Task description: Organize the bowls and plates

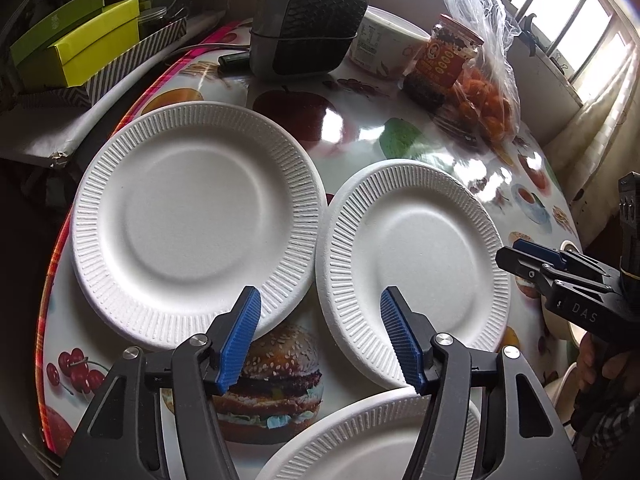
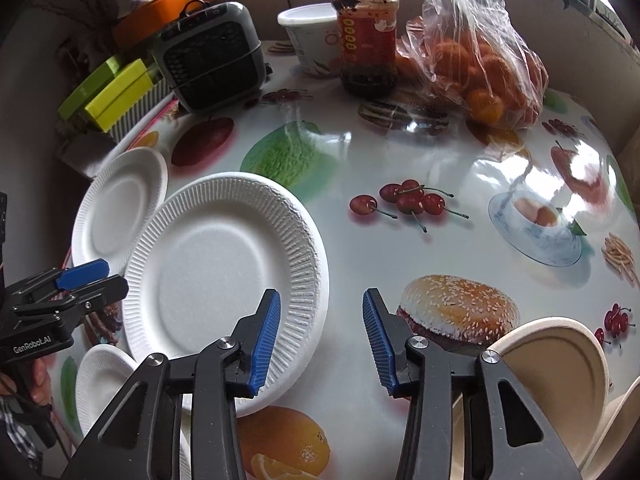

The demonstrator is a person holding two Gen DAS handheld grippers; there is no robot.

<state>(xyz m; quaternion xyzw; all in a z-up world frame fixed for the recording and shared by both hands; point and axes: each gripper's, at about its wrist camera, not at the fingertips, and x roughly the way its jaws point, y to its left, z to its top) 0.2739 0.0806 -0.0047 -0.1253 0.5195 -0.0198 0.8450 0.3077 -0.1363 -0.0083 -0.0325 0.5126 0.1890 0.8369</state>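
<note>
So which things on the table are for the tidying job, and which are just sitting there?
For the job:
- far white plate
- middle white plate
- near white plate
- beige bowls

Just lying about:
- grey heater
- sauce jar
- bag of oranges
- white tub
- green boxes

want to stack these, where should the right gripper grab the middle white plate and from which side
Probably the ribbed rim of the middle white plate on its near right edge, approached from the right gripper side. The plate lies flat, so only its thin raised rim gives the jaws anything to pinch.
</note>
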